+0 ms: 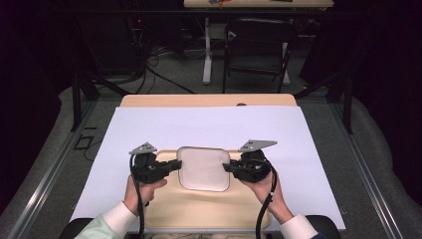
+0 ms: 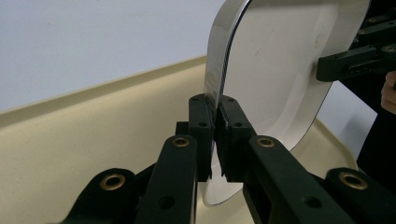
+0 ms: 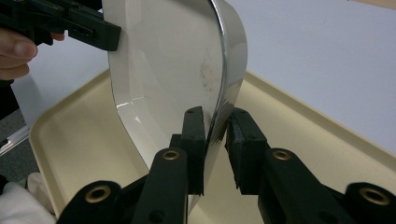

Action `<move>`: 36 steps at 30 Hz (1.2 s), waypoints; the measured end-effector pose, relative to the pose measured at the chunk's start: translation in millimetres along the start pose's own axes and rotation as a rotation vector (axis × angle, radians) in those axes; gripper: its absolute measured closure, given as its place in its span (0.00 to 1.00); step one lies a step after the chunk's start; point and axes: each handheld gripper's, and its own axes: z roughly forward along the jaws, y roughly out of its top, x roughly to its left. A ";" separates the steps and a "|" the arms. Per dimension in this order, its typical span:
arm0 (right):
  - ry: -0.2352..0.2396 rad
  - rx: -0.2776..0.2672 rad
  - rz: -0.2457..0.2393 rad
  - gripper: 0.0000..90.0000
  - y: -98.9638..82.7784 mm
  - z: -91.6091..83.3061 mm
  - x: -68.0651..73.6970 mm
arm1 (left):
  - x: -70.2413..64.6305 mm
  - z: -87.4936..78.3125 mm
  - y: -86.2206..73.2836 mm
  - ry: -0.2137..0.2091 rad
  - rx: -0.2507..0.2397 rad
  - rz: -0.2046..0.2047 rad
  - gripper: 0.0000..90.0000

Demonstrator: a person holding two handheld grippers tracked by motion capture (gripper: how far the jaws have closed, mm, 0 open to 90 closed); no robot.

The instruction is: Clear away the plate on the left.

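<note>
High view takes in the table (image 1: 129,100), its wooden far edge showing beyond a big white sheet (image 1: 209,124) spread over it, and on that sheet a cream tray (image 1: 199,209) lying nearest the person. Over the tray's far part sits a white plate (image 1: 204,168), squarish with rounded corners and a raised glossy rim, caught between the two tools. The left tool (image 1: 175,165) comes in from the plate's left edge and the right tool (image 1: 228,167) from its right edge. In the left gripper view the left tool (image 2: 218,135) has both jaws pressed flat against the rim, clamped on it; in the right gripper view the right tool (image 3: 217,140) straddles the opposite rim, its jaws closed down onto the thin edge. The plate looks stiff and hard, probably ceramic or melamine, moderately light but breakable, and its glazed surface seems slippery, so a pinch on the rim at two opposite sides, as here, seems the sound hold; a one-sided grip would likely let it swing or slide out. A faint smudge marks its inner face. No brand, label or writing can be read on anything.
</note>
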 end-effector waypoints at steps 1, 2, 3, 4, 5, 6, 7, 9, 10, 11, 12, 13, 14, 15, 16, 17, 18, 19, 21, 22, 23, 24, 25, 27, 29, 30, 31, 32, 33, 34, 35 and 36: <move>0.002 0.000 0.006 0.86 -0.7 -0.9 0.1 | -0.5 0.3 -0.8 -0.007 0.005 -0.004 0.95; 0.003 0.003 0.008 0.86 -1.4 -1.8 0.0 | -1.4 0.6 -1.7 -0.008 0.011 -0.004 0.95; 0.005 0.002 0.011 0.87 -2.1 -2.5 -0.3 | -2.3 0.7 -2.4 -0.008 0.014 -0.006 0.94; 0.009 0.001 0.017 0.87 -3.0 -3.3 -0.4 | -3.1 0.9 -3.1 -0.012 0.018 -0.006 0.94; 0.007 0.006 0.018 0.87 -3.8 -4.1 -0.6 | -4.0 1.1 -3.8 -0.013 0.019 -0.007 0.94; 0.007 0.005 0.022 0.87 -4.7 -4.7 -0.4 | -5.0 1.3 -4.6 -0.013 0.021 -0.006 0.94; 0.008 0.005 0.022 0.87 -5.7 -5.4 -0.3 | -5.5 1.6 -5.1 -0.014 0.021 -0.003 0.94; 0.007 0.010 0.022 0.87 -7.3 -6.4 0.7 | -6.5 1.5 -6.5 -0.019 0.028 -0.011 0.94; 0.007 0.011 0.020 0.87 -8.1 -6.9 1.1 | -6.8 1.6 -7.3 -0.019 0.027 -0.014 0.94; 0.010 0.014 0.021 0.87 -8.8 -7.2 1.5 | -7.0 1.6 -8.3 -0.023 0.031 -0.021 0.94; 0.010 0.017 0.021 0.87 -9.6 -7.5 1.8 | -7.2 1.7 -9.1 -0.024 0.037 -0.022 0.94; 0.012 0.023 0.025 0.87 -10.2 -7.8 2.2 | -7.6 1.8 -10.2 -0.024 0.044 -0.025 0.94; 0.016 0.026 0.028 0.87 -10.8 -7.7 2.3 | -7.8 1.9 -11.3 -0.025 0.049 -0.028 0.94; 0.020 0.028 0.031 0.87 -11.5 -7.7 2.1 | -8.0 2.2 -12.6 -0.029 0.051 -0.033 0.94; 0.025 0.033 0.037 0.87 -12.1 -7.8 1.9 | -8.3 2.5 -13.4 -0.032 0.056 -0.036 0.94; 0.030 0.036 0.047 0.87 -12.8 -7.7 1.3 | -8.5 2.5 -13.9 -0.034 0.060 -0.036 0.94; 0.039 0.040 0.055 0.87 -13.7 -7.7 0.3 | -8.8 2.7 -14.2 -0.033 0.065 -0.034 0.94; 0.045 0.043 0.060 0.87 -14.5 -7.3 -0.9 | -8.9 3.2 -14.5 -0.036 0.074 -0.032 0.94; 0.049 0.055 0.073 0.87 -16.3 -6.1 -1.8 | -9.4 3.9 -16.0 -0.032 0.084 -0.037 0.94; 0.053 0.062 0.075 0.87 -17.1 -5.2 -2.3 | -8.8 4.4 -16.9 -0.036 0.094 -0.036 0.94; 0.053 0.070 0.081 0.87 -18.0 -4.3 -2.4 | -8.6 4.8 -18.1 -0.037 0.095 -0.047 0.94; 0.054 0.079 0.082 0.87 -19.0 -3.1 -2.5 | -8.1 5.2 -18.8 -0.034 0.105 -0.047 0.94; 0.055 0.086 0.085 0.87 -19.9 -1.5 -2.6 | -7.9 5.6 -19.2 -0.031 0.112 -0.049 0.94; 0.055 0.102 0.089 0.87 -21.7 1.9 -2.7 | -6.1 6.4 -19.5 -0.032 0.124 -0.059 0.94; 0.059 0.118 0.095 0.87 -23.2 5.6 -3.5 | -4.9 7.9 -19.9 -0.026 0.145 -0.055 0.94; 0.058 0.127 0.098 0.87 -24.0 7.6 -3.9 | -4.0 9.2 -20.7 -0.024 0.152 -0.057 0.94; 0.058 0.135 0.098 0.87 -24.9 9.6 -4.6 | -3.3 10.5 -21.3 -0.025 0.163 -0.061 0.93; 0.056 0.141 0.097 0.87 -25.8 11.7 -5.2 | -2.3 11.6 -21.9 -0.024 0.171 -0.060 0.93; 0.054 0.150 0.098 0.87 -26.5 13.5 -5.9 | -1.7 12.2 -22.4 -0.027 0.170 -0.067 0.93; 0.052 0.158 0.101 0.87 -26.8 15.1 -6.5 | -1.6 12.3 -22.2 -0.027 0.171 -0.064 0.93; 0.049 0.162 0.100 0.87 -27.0 16.5 -7.2 | -1.7 12.1 -21.7 -0.023 0.170 -0.056 0.93; 0.047 0.168 0.104 0.87 -27.0 17.7 -7.7 | -1.8 12.2 -21.5 -0.019 0.170 -0.051 0.93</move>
